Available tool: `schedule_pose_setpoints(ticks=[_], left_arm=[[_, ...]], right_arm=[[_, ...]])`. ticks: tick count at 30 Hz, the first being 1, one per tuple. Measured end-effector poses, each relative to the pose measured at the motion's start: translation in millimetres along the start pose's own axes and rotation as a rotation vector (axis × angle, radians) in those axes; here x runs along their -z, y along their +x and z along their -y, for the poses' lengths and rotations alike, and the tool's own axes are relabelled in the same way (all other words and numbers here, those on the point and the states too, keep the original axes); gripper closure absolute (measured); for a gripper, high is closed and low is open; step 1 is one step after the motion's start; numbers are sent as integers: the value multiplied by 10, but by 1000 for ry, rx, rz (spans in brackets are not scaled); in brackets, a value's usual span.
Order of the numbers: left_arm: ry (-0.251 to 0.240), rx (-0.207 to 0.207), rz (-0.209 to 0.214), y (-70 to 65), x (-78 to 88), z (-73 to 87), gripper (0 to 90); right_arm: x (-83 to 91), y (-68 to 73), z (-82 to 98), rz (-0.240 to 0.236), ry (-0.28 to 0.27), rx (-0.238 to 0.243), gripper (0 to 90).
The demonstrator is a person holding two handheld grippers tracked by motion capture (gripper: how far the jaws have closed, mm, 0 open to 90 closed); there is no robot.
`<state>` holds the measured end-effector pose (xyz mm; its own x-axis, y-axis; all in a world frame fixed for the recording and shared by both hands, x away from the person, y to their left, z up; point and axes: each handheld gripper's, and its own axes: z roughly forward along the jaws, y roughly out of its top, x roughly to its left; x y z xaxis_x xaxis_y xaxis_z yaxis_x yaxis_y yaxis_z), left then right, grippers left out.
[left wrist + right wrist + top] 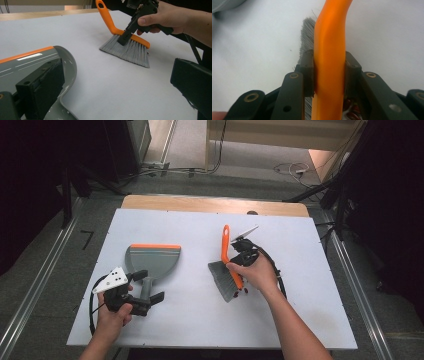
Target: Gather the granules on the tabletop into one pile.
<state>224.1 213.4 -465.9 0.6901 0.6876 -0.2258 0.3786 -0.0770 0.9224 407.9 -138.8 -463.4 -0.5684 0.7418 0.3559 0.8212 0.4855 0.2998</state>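
Dustpan (152, 259) lies left on the table (200, 320), my left gripper (142, 297) spread open at its handle. Brush (227, 275) stands bristles-down right of it, clenched in my right gripper (239, 262); I should sweep low, steadily.

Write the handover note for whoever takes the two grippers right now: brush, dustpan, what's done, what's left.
Right gripper: shut on the orange back of the brush, bristles resting on the table.
Left gripper: jaws apart around the handle of the dustpan; whether a pad touches the handle cannot be told.
Positions: the dustpan lies flat at the left with its orange lip pointing away; the brush is to its right, apart from it.
Done: brush picked up.
Left: probably grip the dustpan, then bring brush and pan together. No debris is visible on the table.
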Motion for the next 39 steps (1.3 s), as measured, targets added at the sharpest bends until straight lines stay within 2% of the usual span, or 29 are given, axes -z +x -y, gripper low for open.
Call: schedule_pose_setpoints(ticks=[10, 22, 26, 27, 28, 29, 30, 31, 34, 35, 39], left_arm=[[1, 2, 1, 0, 1, 4, 0], [6, 0, 2, -5, -3, 6, 0], [8, -1, 1, -2, -15, 8, 0], [9, 0, 1, 0, -24, 6, 0], [9, 0, 1, 0, -24, 6, 0], [8, 0, 3, -3, -27, 5, 0], [9, -1, 3, -7, -26, 3, 0], [8, -1, 5, -9, -25, 2, 0], [6, 1, 2, -7, -17, 4, 0], [6, 2, 2, -2, -13, 4, 0], [4, 3, 2, 10, -12, 9, 0]], right_arm=[[79, -155, 59, 8, -16, -31, 665], [149, -267, 107, 16, -31, -50, 664], [193, -239, 113, -26, -63, -51, 672], [228, -152, 89, -23, -73, -14, 676], [228, -152, 89, -23, -73, -14, 676], [254, -97, 72, -20, -78, 8, 677], [321, 9, 35, 19, -86, 70, 679], [321, 9, 35, 19, -86, 70, 679], [442, 112, 9, 40, -85, 166, 679], [477, 136, 15, 56, -81, 223, 680], [598, 247, 109, 105, -11, 388, 680]])
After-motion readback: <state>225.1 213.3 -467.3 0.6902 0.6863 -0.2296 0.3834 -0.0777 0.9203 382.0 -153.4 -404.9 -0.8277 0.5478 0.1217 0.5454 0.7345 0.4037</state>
